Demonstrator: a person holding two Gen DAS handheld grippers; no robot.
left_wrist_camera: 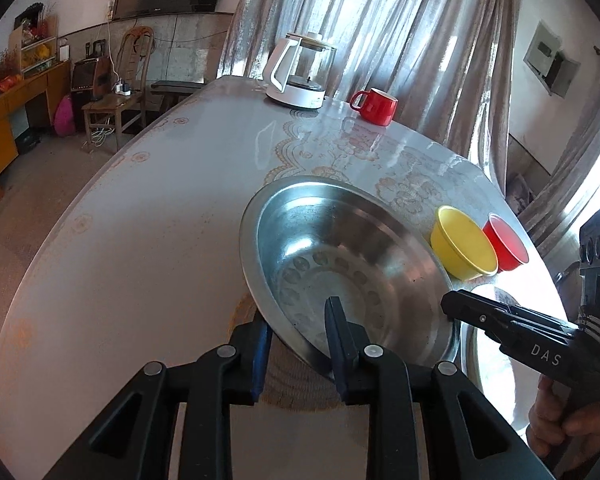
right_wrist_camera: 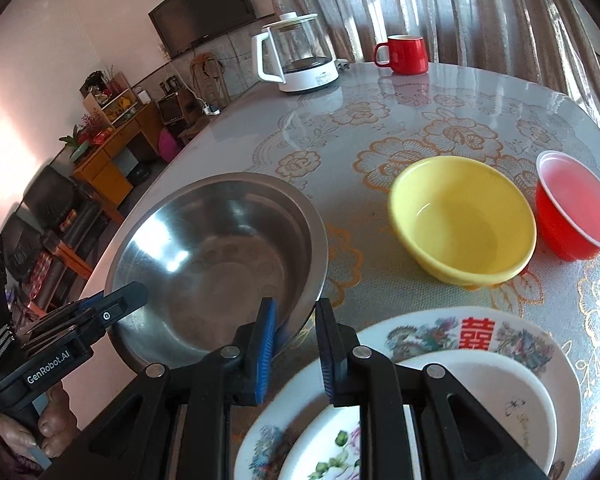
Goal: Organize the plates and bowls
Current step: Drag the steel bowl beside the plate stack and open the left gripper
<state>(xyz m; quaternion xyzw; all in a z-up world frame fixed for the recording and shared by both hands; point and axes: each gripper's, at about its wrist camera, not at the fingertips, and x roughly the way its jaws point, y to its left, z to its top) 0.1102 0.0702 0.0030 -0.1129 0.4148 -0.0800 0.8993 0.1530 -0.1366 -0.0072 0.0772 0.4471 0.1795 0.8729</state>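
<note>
The steel bowl point(left_wrist_camera: 340, 276) is off the table point(left_wrist_camera: 140, 220), tilted, and held at opposite sides of its rim by both tools. The left gripper point(left_wrist_camera: 300, 340) pinches the near rim, one finger outside the wall and one inside the bowl. The right gripper point(right_wrist_camera: 296, 340) straddles the rim on its side, blue pad inside; its jaws stand nearly closed on the thin metal.

Judgement: the step in hand is carrying the steel bowl to its place among the other ware. To do it well, both hands should travel together so neither pinch twists on the slick rim. The bowl should be levelled before it is set down, and its base should clear the stacked plates point(right_wrist_camera: 520, 344) lying just beside it.

Pose: both grippers point steeply down toward the tabletop, their handles held in the person's hands at the frame edges.

Other ware: the yellow bowl point(right_wrist_camera: 460, 216) and the red bowl point(right_wrist_camera: 576, 208) sit close together on the table beyond the plates; whether they touch cannot be told. The kettle point(right_wrist_camera: 296, 56) and the red mug point(right_wrist_camera: 404, 54) stand well apart at the far edge.
</note>
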